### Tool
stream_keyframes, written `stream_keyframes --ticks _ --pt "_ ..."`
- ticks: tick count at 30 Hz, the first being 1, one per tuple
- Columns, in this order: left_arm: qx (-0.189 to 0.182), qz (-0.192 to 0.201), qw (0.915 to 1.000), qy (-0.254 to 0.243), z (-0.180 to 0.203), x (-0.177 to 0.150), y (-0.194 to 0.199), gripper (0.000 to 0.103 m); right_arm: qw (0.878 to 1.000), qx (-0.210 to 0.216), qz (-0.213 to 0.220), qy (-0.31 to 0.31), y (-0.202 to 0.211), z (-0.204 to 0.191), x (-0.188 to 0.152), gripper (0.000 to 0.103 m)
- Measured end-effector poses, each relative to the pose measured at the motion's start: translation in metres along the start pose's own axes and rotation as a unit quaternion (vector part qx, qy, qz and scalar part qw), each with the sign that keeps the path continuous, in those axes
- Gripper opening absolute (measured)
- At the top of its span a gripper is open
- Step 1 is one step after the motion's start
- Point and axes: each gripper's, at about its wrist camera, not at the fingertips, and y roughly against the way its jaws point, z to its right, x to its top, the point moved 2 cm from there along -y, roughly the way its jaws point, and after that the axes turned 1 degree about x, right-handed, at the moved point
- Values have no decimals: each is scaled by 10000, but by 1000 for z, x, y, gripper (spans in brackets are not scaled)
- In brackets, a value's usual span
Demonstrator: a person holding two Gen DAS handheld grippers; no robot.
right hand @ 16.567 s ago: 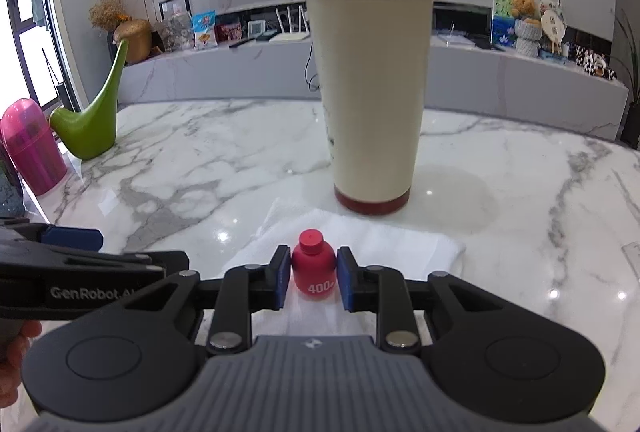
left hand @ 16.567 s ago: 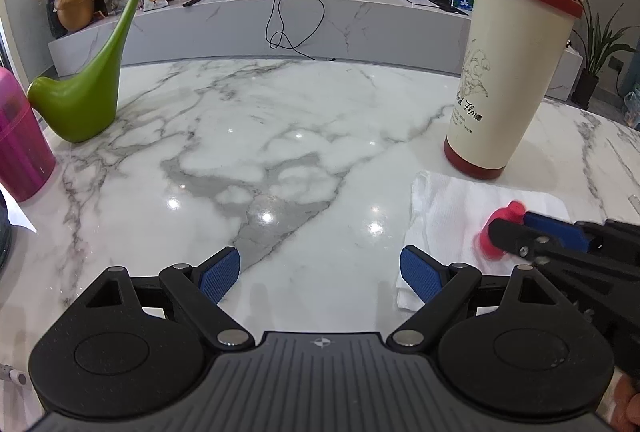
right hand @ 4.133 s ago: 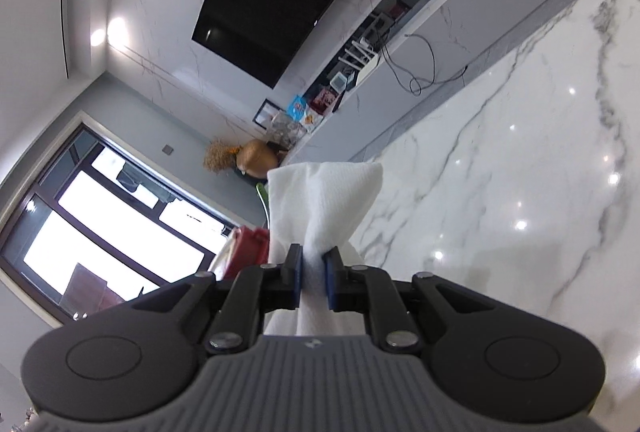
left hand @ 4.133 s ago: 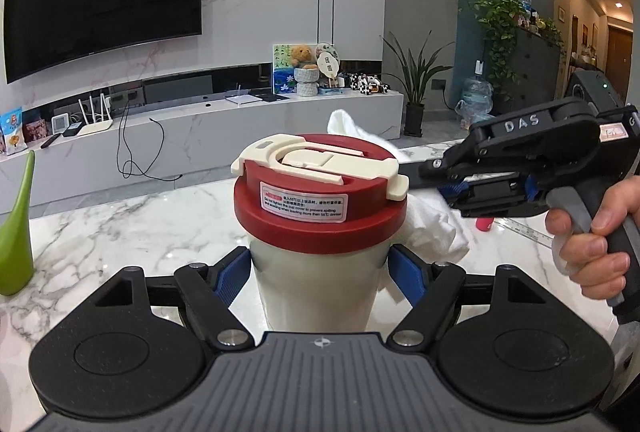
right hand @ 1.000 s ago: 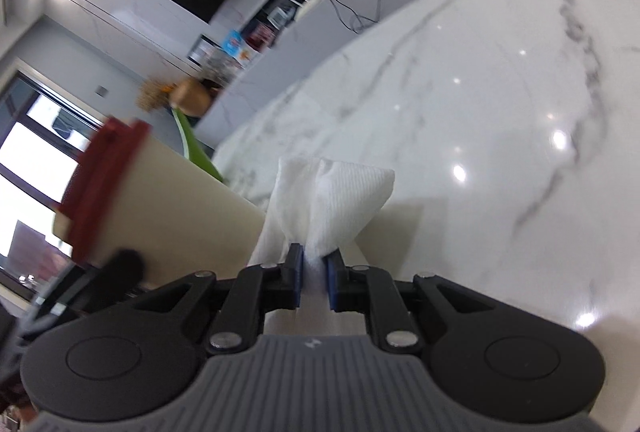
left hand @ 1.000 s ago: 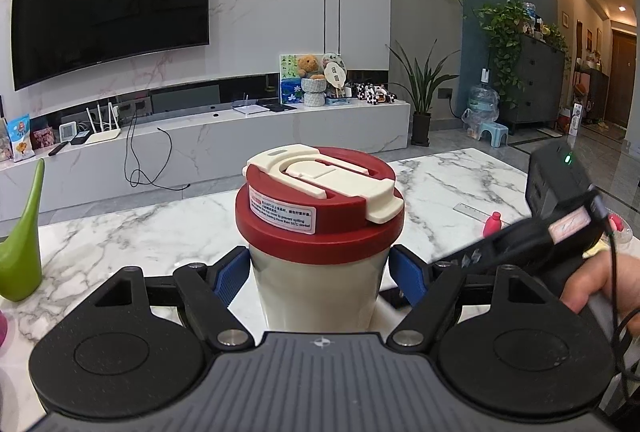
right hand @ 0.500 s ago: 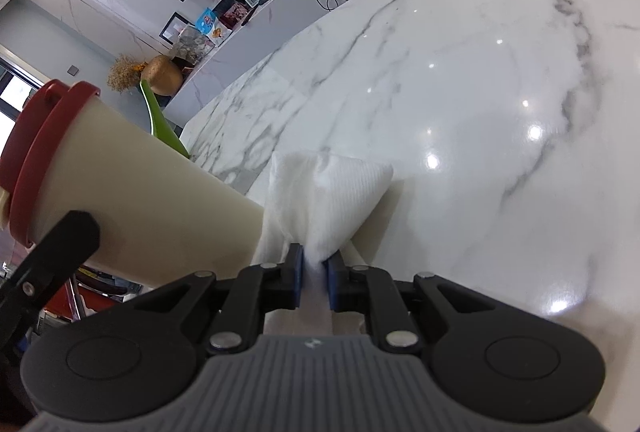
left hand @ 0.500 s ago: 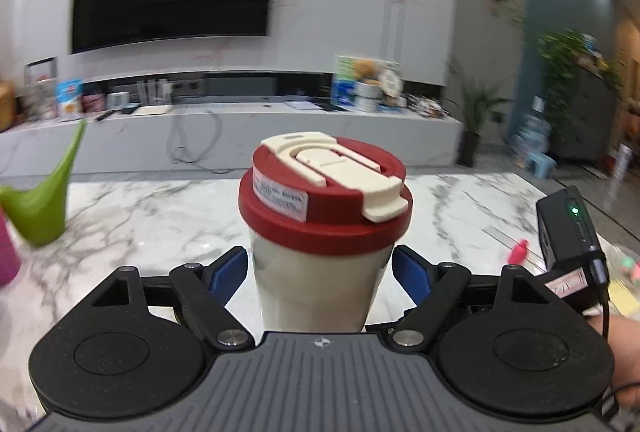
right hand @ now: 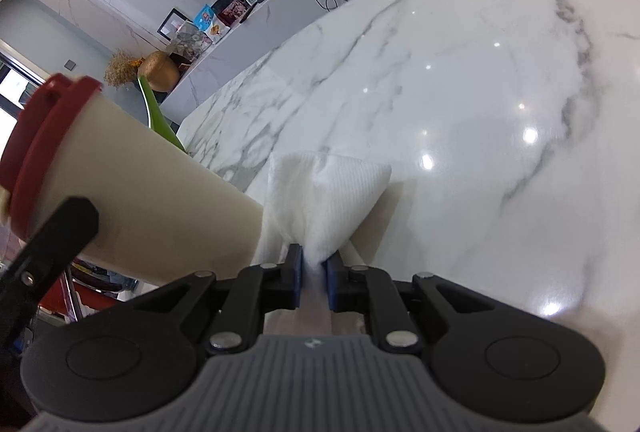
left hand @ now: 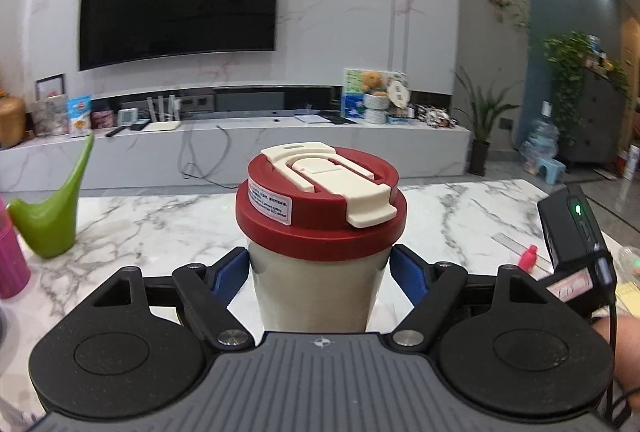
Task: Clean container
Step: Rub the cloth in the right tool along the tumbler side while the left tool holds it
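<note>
Left fingers [left hand: 240, 274] closing around cup [left hand: 318, 284] | right fingers [right hand: 295, 282] clenched on tissue [right hand: 324, 200] (at cup base) | marble [right hand: 460, 92] open beyond

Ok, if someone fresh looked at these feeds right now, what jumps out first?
The cream tumbler with its red lid fills the middle of the left view, held between the left tongs, whose jaws are closing on it. In the right view, the right tongs pinch a white paper towel against the tumbler's lower end, above the marble table.
</note>
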Motion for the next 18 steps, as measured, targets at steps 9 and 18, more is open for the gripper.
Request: stream_keyframes --ticks 9,18 --pt "-702 -288 9963 -397 -15 8 -1 75 9951 583 792 -141 43 -1 26 14" --pt "-732 -309 9960 -403 -9 2 2 75 9706 1976 1342 -285 75 -12 41 15"
